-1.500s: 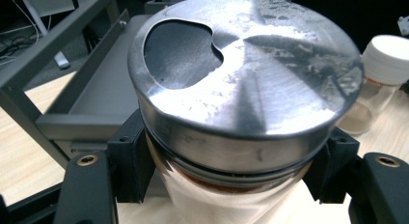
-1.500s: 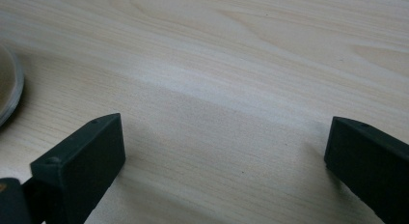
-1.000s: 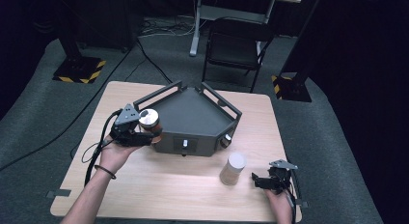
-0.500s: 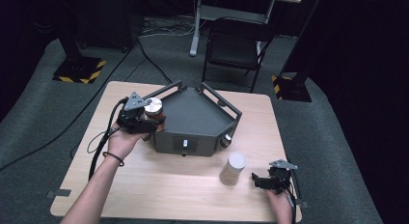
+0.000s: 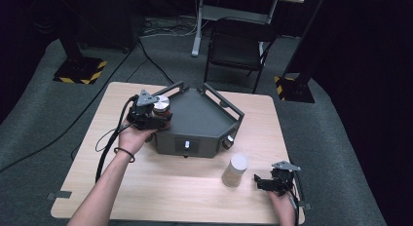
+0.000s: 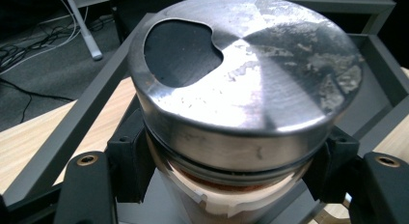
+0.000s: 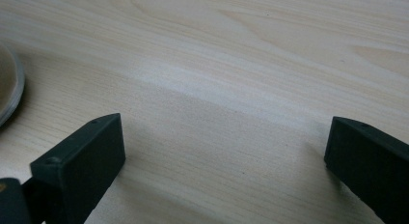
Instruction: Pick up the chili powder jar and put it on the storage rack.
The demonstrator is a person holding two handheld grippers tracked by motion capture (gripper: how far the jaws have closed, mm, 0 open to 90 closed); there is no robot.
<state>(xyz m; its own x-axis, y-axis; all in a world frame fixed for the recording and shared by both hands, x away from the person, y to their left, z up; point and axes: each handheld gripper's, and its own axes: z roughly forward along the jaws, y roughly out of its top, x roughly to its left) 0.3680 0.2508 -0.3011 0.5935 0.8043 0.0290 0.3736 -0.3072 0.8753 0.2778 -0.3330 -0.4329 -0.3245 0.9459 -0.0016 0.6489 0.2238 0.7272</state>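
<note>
The left hand-held gripper sits above the left rim of the dark grey tray, over the left half of the desk. Its jaws pinch a jar with a metal lid, one black jaw on each side of the jar just under the lid's rim. In the left gripper view the lid is brushed steel with a dark, kidney-shaped opening near its far left edge, and a band of reddish-brown contents shows below it. Beyond and beside the jar run the grey rails of the tray, with the floor of the tray to the right of the jar. To the left of this hand-held gripper the desk is bare out to its left edge, and the cable loops down beside the forearm.

Right of the tray, near the front of the desk, a pale cylindrical container stands upright, apart from the tray's front wall. Just right of it the right hand-held gripper rests low on the desk near the front right corner, its jaws spread wide with nothing between them. In the right gripper view bare wood lies between and beyond the jaws, and a curved pale edge shows at the far left.
</note>
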